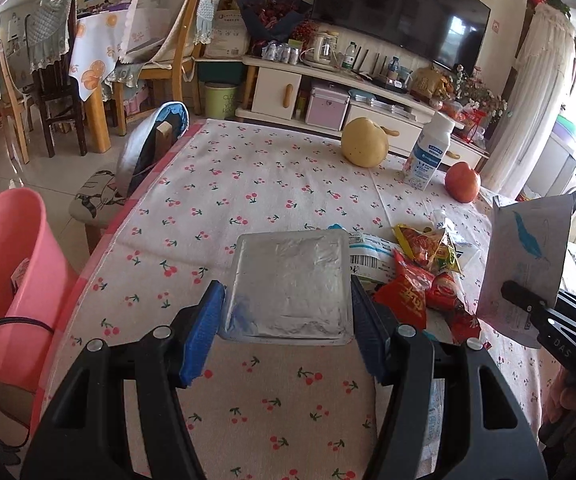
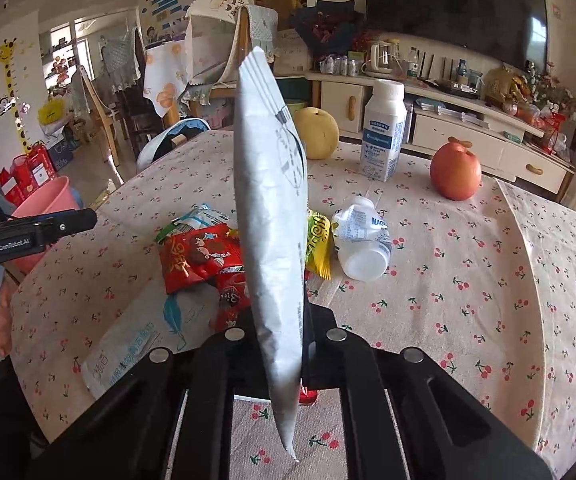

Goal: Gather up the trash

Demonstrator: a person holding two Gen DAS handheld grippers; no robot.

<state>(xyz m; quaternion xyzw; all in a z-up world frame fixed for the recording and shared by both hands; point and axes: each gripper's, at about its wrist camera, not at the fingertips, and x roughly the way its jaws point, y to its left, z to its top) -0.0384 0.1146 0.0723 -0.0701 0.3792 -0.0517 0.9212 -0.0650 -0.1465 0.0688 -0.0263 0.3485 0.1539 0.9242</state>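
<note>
Left gripper [image 1: 288, 312] is clamping a silver foil tray [image 1: 288, 284] above the cherry-print tablecloth [image 1: 247, 184]; right gripper [image 2: 275, 344] is pinching a white pouch [image 2: 271, 216] upright. Red wrappers [image 2: 199, 256] and a crushed bottle [image 2: 362, 240] are crowding the middle; the pink bin [image 1: 3, 272] is sitting beside the table's left edge.

bright daylight, right-side glare, fisheye edges.

Tablecloth [image 1: 247, 184] left half bare; wrapper pile [image 1: 420, 280] right.
</note>
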